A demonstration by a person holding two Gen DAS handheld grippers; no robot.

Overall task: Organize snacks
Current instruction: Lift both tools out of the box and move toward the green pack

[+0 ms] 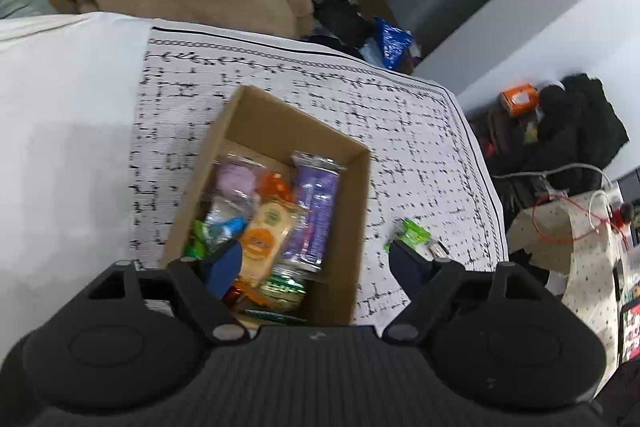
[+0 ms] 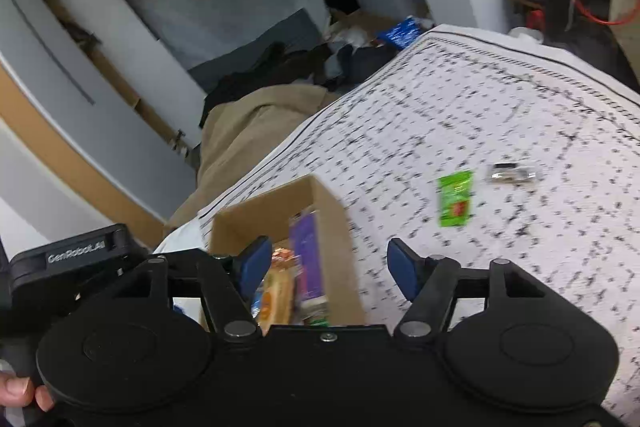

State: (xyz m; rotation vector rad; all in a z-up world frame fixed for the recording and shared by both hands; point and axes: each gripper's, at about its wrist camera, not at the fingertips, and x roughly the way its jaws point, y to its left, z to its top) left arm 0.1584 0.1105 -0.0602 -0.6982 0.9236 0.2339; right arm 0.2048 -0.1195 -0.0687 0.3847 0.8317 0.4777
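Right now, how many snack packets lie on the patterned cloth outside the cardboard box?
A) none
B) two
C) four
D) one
B: the right wrist view shows a green packet and a small silvery packet lying apart on the patterned cloth, both outside the cardboard box.

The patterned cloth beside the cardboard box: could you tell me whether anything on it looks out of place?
Yes. A green snack packet and a small clear-wrapped item lie loose on the patterned cloth, outside the cardboard box that holds the other snacks.
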